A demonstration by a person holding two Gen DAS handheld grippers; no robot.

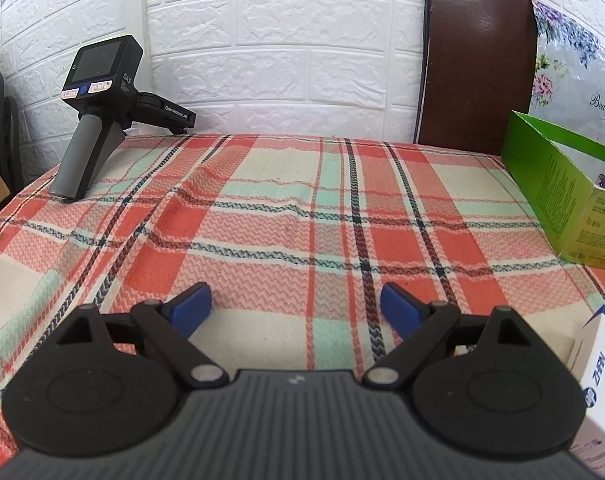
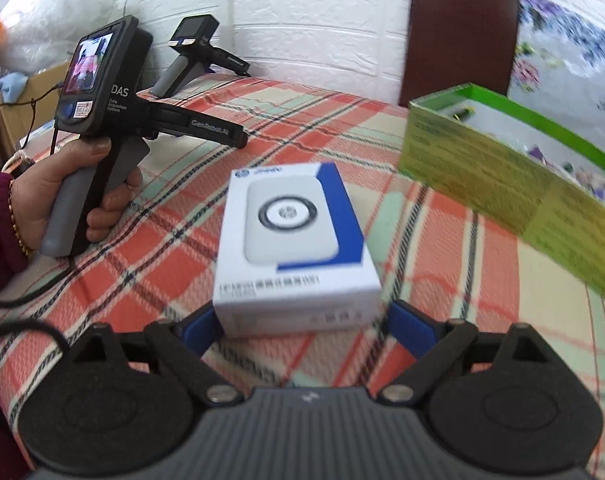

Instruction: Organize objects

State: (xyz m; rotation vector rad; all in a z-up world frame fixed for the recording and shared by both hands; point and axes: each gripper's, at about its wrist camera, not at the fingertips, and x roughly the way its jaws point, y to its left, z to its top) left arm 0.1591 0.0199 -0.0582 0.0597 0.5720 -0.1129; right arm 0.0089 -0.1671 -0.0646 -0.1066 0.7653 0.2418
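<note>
Both grippers spread wide, nothing clamped. Right gripper [image 2: 302, 320] straddles the near end of the white-and-blue box [image 2: 296, 240] on the plaid tablecloth [image 1: 262, 208]; pads don't press it. Left gripper [image 1: 296, 308] over bare cloth. Green open box [image 2: 502, 184] far right.

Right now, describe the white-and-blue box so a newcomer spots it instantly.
On the red-and-mint plaid tablecloth, left of the open green cardboard box, lies a small white carton. Only it shows a round-buttoned device picture and a blue corner band.
</note>
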